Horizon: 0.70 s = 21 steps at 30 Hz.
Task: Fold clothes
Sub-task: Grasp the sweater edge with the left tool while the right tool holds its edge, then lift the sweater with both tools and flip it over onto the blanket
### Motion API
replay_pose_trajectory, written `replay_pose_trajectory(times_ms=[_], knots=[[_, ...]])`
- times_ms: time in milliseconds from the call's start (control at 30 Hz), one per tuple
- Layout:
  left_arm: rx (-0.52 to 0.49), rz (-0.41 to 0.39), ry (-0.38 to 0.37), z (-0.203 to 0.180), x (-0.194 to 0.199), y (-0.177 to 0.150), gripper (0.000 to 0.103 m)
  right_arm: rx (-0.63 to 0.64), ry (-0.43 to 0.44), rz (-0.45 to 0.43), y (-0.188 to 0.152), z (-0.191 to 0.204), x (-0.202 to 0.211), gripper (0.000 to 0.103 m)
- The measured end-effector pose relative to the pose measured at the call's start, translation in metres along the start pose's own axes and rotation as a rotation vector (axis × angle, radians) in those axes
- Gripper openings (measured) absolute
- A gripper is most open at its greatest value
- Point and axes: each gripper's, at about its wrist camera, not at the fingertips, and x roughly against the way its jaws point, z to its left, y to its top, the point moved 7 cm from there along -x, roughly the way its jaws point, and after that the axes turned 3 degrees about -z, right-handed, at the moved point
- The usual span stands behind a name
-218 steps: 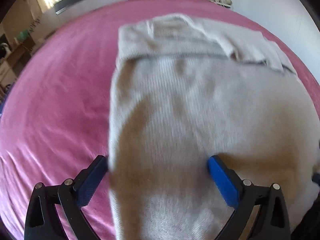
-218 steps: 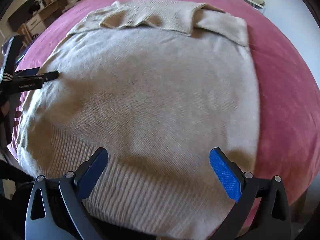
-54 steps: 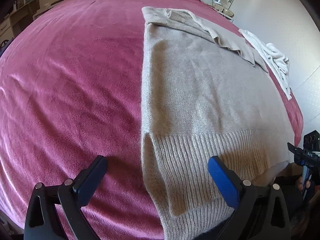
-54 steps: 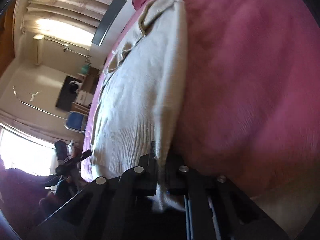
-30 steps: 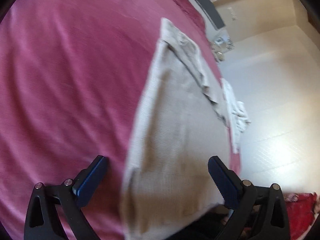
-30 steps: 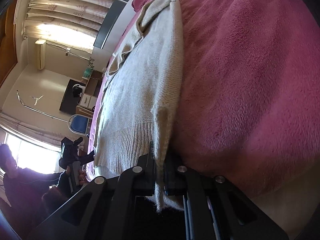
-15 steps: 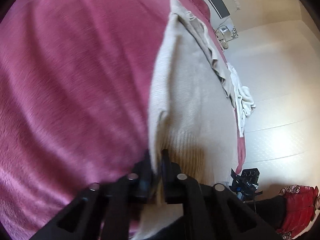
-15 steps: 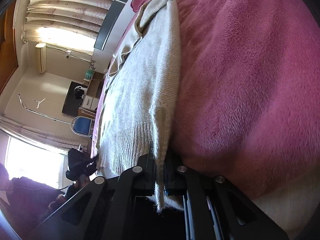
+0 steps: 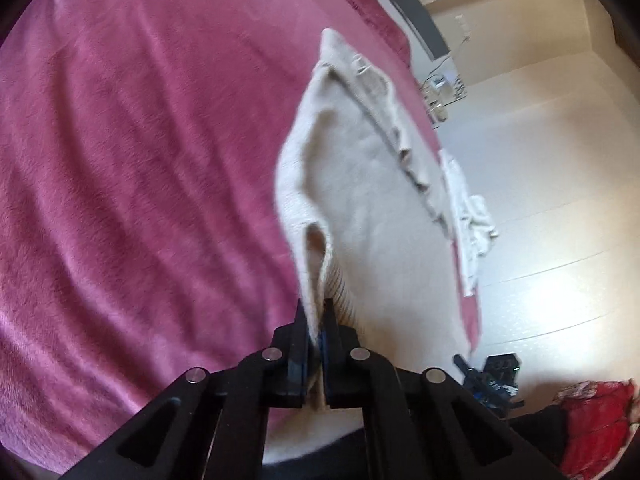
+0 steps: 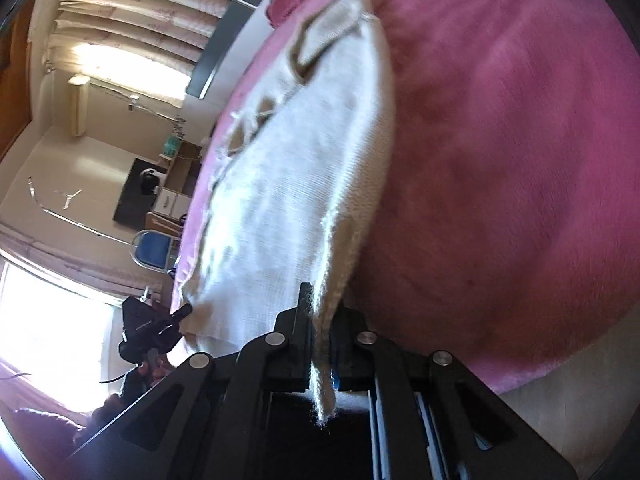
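A beige knitted sweater lies lengthwise on a pink bedspread, its sleeves folded across the far end. My left gripper is shut on the sweater's near left hem corner, which rises off the bed in a small loop. In the right wrist view the same sweater stretches away, and my right gripper is shut on its near right hem corner, with a ribbed tail hanging below the pads. The other gripper shows at the sweater's far hem corner, held by a hand.
A white cloth lies along the bed's right edge. A pink pillow sits at the head of the bed, with a bedside stand beyond. A red patterned fabric is at lower right. A blue chair and cabinets stand by the window.
My left gripper went from wide open to shut on the hem corner. Both held corners have risen, lifting the sweater's near end off the bedspread.
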Motion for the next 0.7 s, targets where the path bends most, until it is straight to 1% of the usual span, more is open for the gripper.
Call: replay_pose_trajectory(times_ms=[133, 233, 333, 467, 533, 633, 700], knots=[[0.05, -0.037, -0.134, -0.021, 0.0, 0.013, 0.003, -0.008, 0.056, -0.023, 0.013, 0.016, 0.007, 0.007], [0.095, -0.079, -0.252, -0.035, 0.0, 0.03, 0.003, -0.035, 0.119, -0.058, 0.027, 0.028, 0.011, 0.007], [0.133, -0.11, -0.339, -0.045, -0.003, 0.05, 0.003, -0.064, 0.185, -0.093, 0.044, 0.036, 0.014, 0.007], [0.173, -0.152, -0.425, -0.061, -0.023, 0.088, 0.003, -0.104, 0.256, -0.136, 0.076, 0.043, 0.011, 0.007], [0.176, -0.173, -0.45, -0.067, -0.029, 0.107, 0.003, -0.126, 0.291, -0.165, 0.097, 0.048, 0.006, 0.007], [0.176, -0.211, -0.475, -0.076, -0.035, 0.142, 0.003, -0.135, 0.303, -0.198, 0.13, 0.055, -0.004, 0.007], [0.164, -0.22, -0.474, -0.085, -0.044, 0.168, 0.003, -0.14, 0.292, -0.218, 0.153, 0.057, -0.013, 0.007]])
